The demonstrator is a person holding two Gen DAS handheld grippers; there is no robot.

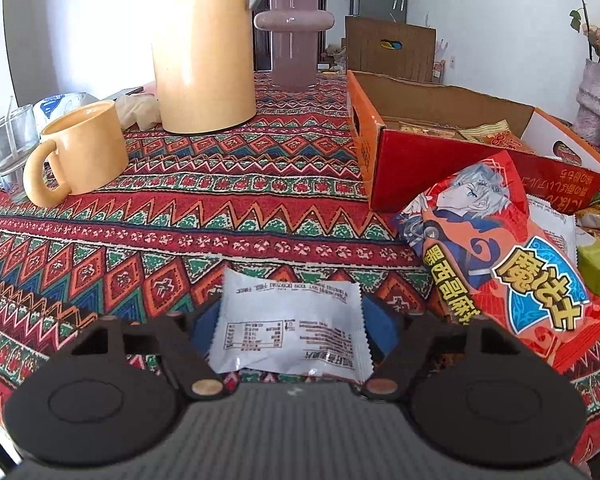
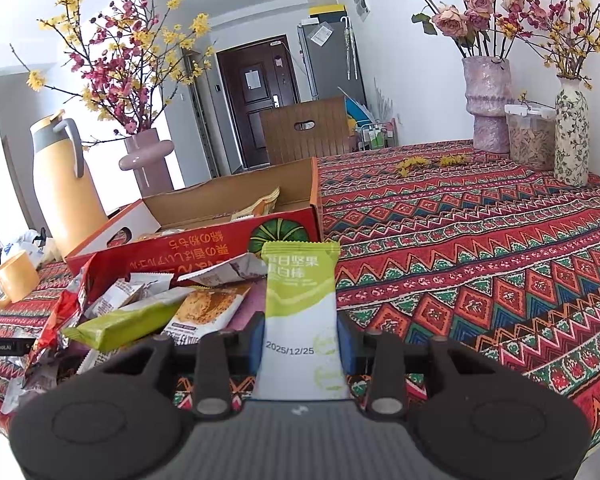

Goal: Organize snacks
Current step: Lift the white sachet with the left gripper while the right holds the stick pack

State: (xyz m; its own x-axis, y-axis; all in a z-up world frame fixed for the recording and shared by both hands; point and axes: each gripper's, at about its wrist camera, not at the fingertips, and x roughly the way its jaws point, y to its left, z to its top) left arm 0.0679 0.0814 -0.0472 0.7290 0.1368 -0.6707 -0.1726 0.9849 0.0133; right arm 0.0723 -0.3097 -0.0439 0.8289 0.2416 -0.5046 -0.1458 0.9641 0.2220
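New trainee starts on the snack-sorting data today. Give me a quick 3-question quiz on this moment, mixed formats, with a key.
1. True or false: the right gripper is shut on a green-and-white snack bar.
2. Multiple choice: the white snack packet between the fingers of the left gripper shows A) a cartoon figure, B) its printed back with a table, C) a pumpkin picture.
3. Fill in: the open red cardboard box stands between the snack pile and the tall yellow ____.

Key: 1 true; 2 B; 3 thermos jug.
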